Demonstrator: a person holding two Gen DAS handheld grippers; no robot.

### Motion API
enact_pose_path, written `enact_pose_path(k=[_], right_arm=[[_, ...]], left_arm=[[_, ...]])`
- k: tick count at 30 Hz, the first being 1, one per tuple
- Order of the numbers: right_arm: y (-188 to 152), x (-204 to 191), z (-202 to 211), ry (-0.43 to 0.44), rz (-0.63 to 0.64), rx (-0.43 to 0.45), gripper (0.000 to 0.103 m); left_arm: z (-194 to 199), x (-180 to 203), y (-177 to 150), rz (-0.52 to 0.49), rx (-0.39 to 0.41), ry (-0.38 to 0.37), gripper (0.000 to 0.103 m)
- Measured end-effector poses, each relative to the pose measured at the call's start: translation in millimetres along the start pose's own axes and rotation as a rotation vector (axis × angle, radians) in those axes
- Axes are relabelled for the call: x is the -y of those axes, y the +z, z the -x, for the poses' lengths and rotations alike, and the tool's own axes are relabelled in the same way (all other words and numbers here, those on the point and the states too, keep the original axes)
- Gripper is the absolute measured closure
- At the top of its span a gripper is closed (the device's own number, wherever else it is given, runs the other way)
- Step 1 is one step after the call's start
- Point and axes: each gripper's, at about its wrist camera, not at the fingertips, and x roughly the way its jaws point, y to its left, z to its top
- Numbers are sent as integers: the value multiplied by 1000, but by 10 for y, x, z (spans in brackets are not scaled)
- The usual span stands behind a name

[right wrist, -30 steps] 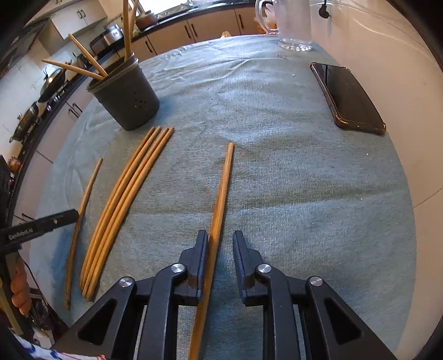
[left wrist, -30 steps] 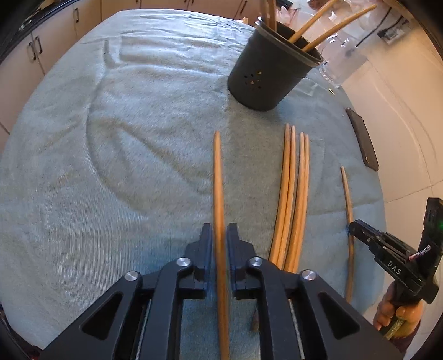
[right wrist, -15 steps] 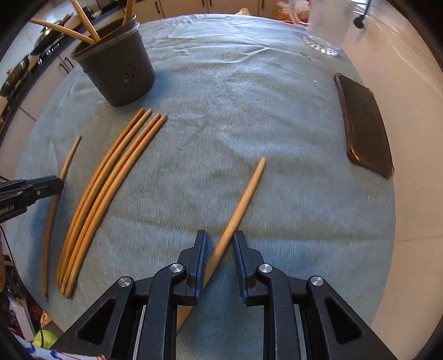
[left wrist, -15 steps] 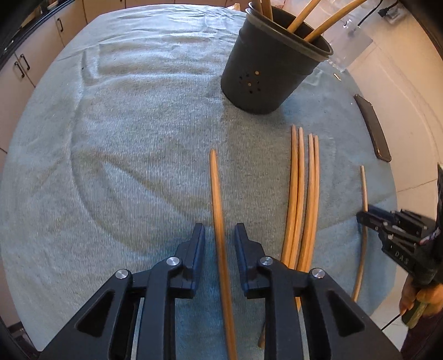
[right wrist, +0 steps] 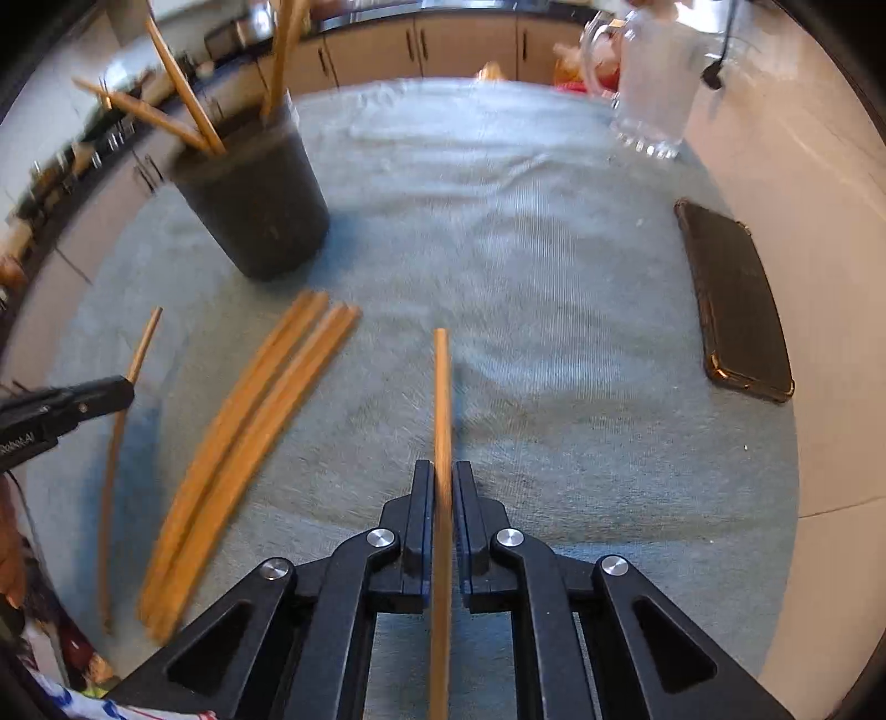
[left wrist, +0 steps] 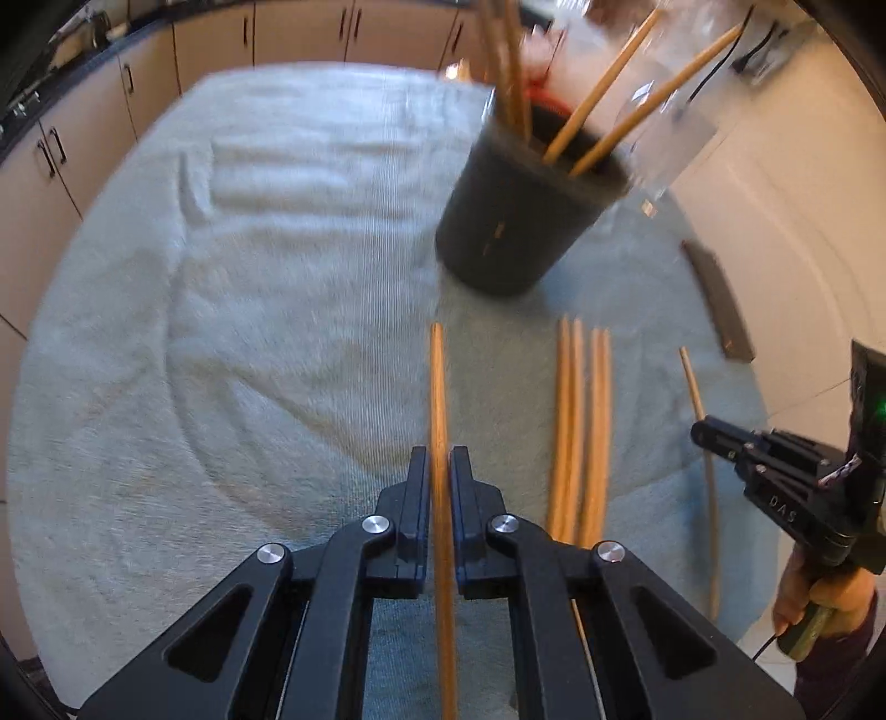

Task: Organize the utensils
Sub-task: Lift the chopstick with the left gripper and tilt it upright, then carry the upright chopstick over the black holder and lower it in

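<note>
My left gripper (left wrist: 439, 459) has its jaws closing tight, pads pressed on a wooden chopstick (left wrist: 438, 387) that points ahead toward the black holder (left wrist: 515, 221). The holder stands upright with several chopsticks in it. My right gripper (right wrist: 441, 471) is likewise closing, clamped on another chopstick (right wrist: 441, 387) that runs straight out between its fingers. Several loose chopsticks (right wrist: 249, 432) lie side by side on the towel between the two grippers. In the left wrist view, the right gripper (left wrist: 714, 435) shows at the right edge with its chopstick (left wrist: 692, 382).
A grey-green towel (right wrist: 554, 266) covers the table. A dark phone (right wrist: 731, 299) lies at the right edge and a glass pitcher (right wrist: 653, 83) stands at the far right. Kitchen cabinets (left wrist: 221, 39) run behind the table. A hand (left wrist: 819, 603) grips the right tool.
Both grippers went from open around their chopsticks to clamped on them. The right chopstick swung from slanted to straight between the fingers. Both views lifted a little toward the holder.
</note>
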Motion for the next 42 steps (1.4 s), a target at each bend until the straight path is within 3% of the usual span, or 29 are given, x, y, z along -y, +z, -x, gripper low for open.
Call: enact_pose_path(k=[9, 14, 26, 42], right_arm=[[-136, -207, 767, -13, 19, 278, 96], [-278, -312, 1014, 6, 21, 361, 96], [-583, -495, 1334, 47, 38, 453, 96], [-710, -677, 1545, 44, 89, 541, 96]], left_arm=[[705, 140, -148, -43, 213, -20, 97], [998, 219, -355, -76, 304, 8, 97], [1512, 304, -756, -98, 449, -10, 97], [1695, 331, -972, -91, 510, -24, 97]])
